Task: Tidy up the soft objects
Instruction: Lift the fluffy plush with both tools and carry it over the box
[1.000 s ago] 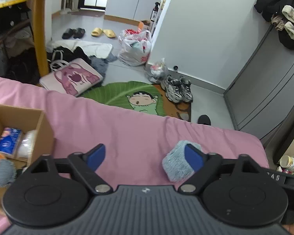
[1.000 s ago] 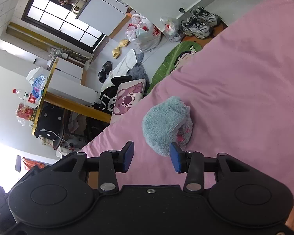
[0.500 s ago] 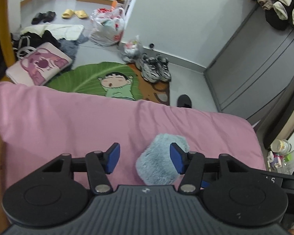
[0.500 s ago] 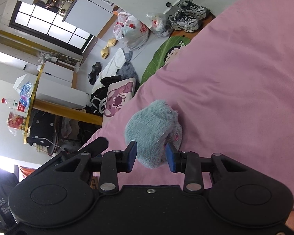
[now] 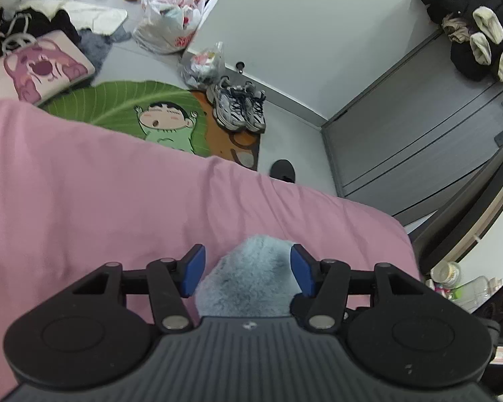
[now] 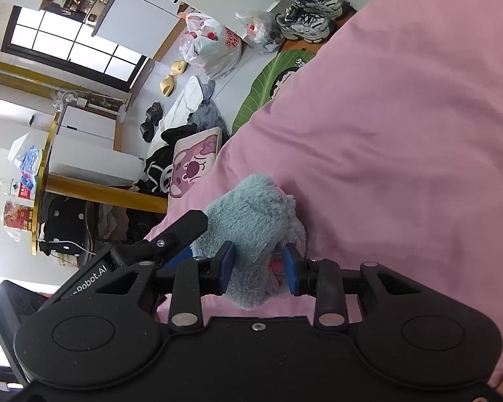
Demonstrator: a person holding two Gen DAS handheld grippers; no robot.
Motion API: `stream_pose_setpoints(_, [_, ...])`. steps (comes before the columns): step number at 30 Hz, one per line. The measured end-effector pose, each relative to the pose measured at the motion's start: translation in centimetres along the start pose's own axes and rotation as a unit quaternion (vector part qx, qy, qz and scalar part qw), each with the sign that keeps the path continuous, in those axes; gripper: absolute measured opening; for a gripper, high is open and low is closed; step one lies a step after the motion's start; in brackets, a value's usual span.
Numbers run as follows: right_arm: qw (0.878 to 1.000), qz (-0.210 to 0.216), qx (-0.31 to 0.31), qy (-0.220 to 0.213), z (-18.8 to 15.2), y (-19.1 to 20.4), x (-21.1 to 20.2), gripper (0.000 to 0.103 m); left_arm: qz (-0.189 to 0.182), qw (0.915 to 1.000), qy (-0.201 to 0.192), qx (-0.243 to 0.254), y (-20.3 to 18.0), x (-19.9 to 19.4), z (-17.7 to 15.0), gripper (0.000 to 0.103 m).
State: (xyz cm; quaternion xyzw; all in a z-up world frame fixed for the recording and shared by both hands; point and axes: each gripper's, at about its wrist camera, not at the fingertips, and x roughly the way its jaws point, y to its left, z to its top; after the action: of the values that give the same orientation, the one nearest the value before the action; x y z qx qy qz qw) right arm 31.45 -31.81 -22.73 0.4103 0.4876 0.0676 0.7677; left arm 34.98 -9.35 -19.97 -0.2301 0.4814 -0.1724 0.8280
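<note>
- Lying on the pink bedsheet (image 5: 124, 184), near its right-hand corner, is the one soft object in play: a grey-blue fluffy plush (image 5: 248, 276).
- Left gripper (image 5: 248, 269), own view: both blue fingertips flank the plush, with a sliver of gap visible at the left pad. Jaws stand spread and bracketing it, not clamped.
- The plush fills most of the span between the left gripper's fingers and runs back under the gripper body, so its near end is hidden.
- Right gripper (image 6: 258, 264), own view: blue pads pressed into the fur on both sides, the pile bulging above and below them. Jaws are closed on the plush (image 6: 251, 221).
- A pink patch shows on the plush against the right pad; what it belongs to cannot be made out.
- One black finger of the left gripper (image 6: 184, 226) appears in the right wrist view, lying against the left flank of the plush.
- The plush rests on the bedsheet (image 6: 402, 134) in that view as well; whether any part is raised off it cannot be told.
- Surroundings, left wrist view, left to right: a pink cartoon cushion (image 5: 40, 65) on the floor, a green leaf-shaped rug (image 5: 134, 107), a pair of grey trainers (image 5: 239, 107) at the rug's edge, and dark clothing (image 5: 469, 23) hanging at upper right.
</note>
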Motion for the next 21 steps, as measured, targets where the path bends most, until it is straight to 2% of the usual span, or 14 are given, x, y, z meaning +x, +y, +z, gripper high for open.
stream_pose_setpoints(3, [1.000,0.006,0.007,-0.005,0.2,-0.1,0.1,0.030,-0.014,0.9997,0.013,-0.013,0.3,0.7,-0.2,0.055])
stream_pose_setpoints(12, [0.999,0.026,0.036,-0.012,0.6,-0.9,0.1,0.027,-0.041,0.9976,0.028,-0.049,1.1,0.4,-0.7,0.040])
stream_pose_setpoints(17, [0.999,0.026,0.044,-0.012,0.7,-0.9,0.1,0.027,-0.056,0.9956,0.043,-0.062,1.1,0.1,-1.0,0.040])
stream_pose_setpoints(21, [0.998,0.039,0.040,-0.014,0.6,-0.5,-0.4,0.025,-0.058,0.9959,0.034,-0.061,0.8,-0.7,-1.0,0.033])
